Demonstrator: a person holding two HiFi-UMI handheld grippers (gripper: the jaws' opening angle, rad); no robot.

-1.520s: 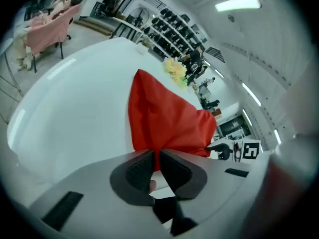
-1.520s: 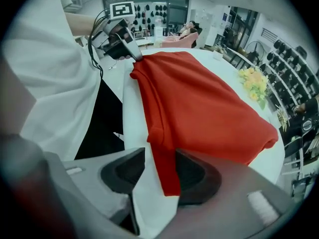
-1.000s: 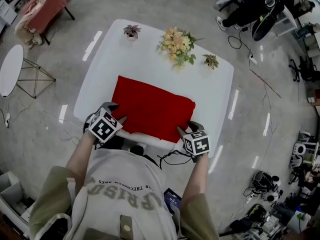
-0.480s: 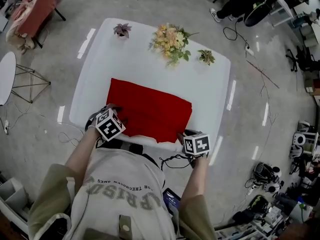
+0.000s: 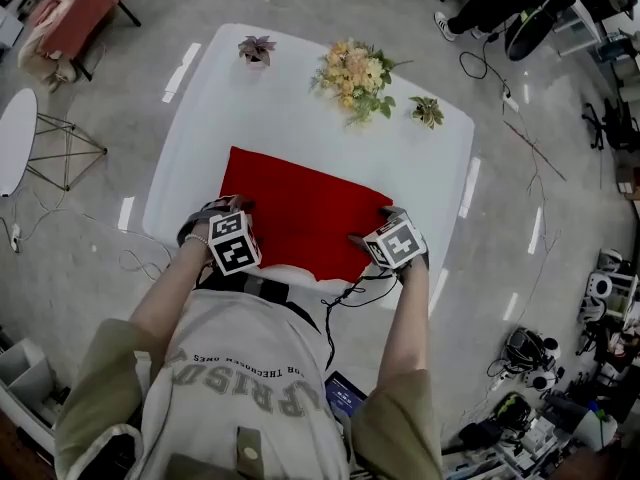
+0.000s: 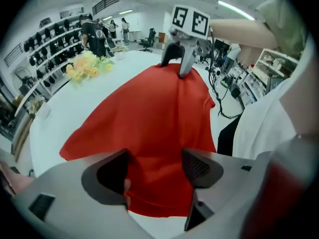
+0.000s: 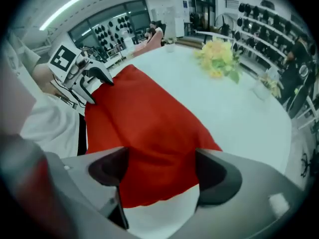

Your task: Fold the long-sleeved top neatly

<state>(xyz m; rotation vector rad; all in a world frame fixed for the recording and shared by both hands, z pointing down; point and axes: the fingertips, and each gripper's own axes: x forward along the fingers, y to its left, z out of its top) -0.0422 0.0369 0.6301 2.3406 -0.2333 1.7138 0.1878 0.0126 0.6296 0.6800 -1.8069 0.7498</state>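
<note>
White desk (image 5: 420, 178), red top (image 5: 300, 213) folded flat. Left tool (image 6: 155, 169) and right tool (image 7: 162, 171) just opened wide, straddling its near edge, ungripped; next likely a fresh pinch and fold.

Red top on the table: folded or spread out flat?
Folded. The red top lies as a compact rectangle on the white table, with no sleeves or collar showing.
</note>
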